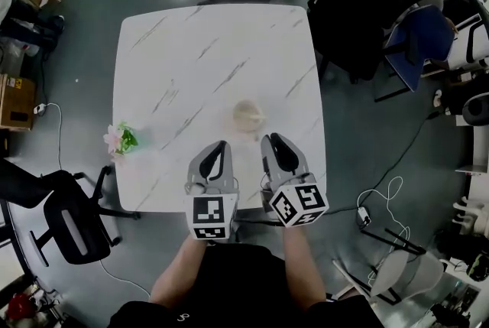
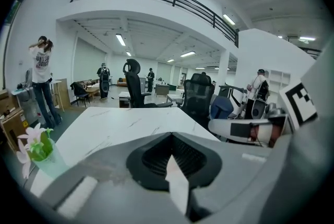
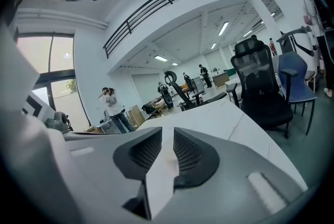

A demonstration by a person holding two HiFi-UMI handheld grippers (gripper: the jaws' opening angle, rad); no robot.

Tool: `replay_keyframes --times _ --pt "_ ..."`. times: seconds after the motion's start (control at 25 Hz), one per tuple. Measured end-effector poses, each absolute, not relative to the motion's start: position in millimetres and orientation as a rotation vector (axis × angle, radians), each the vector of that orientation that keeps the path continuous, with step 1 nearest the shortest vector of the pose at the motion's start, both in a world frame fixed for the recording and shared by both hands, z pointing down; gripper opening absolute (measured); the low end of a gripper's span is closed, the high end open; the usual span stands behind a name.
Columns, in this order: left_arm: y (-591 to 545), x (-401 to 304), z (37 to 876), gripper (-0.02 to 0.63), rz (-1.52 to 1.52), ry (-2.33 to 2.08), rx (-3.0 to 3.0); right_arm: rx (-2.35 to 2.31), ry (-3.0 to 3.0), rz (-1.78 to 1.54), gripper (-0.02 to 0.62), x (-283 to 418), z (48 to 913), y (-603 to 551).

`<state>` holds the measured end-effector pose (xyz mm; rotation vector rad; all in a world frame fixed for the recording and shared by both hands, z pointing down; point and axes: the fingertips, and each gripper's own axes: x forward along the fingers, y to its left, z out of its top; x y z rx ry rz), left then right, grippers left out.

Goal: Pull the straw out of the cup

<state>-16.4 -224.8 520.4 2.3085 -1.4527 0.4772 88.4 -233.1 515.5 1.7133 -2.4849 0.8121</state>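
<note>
Near what looks like the cup (image 1: 248, 115), the left gripper (image 1: 219, 144) has jaws closed, the right gripper (image 1: 273, 138) slightly apart, empty.

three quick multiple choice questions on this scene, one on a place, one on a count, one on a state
1. Where on the table does the flower stand, as the head view shows it?
A. at the left edge
B. at the far right corner
C. in the middle

2. How many other cups share the table with the cup?
A. none
B. one
C. two

3. How do the right tongs stand?
A. shut on the cup
B. apart, with nothing between them
C. shut on the flower

Answers:
1 A, since the flower sits at the table's left edge, well left of the cup.
2 A, since only one cup shows on the table.
3 B, since the right gripper view shows a gap between the tips with only bare table beyond.
</note>
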Motion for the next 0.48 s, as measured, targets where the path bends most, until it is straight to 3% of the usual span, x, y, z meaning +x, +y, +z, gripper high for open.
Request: replay_keyframes --times 0.32,0.48 --pt "-241.8 -24.9 541.9 0.002 0.52 -1.45 2.264 1.708 -2.42 0.889 0.129 89.0 550.8 -257.2" --pt "-248.4 -29.9 553.0 0.002 0.545 -1.447 2.24 1.726 -2.391 0.919 0.13 93.2 569.0 -269.7"
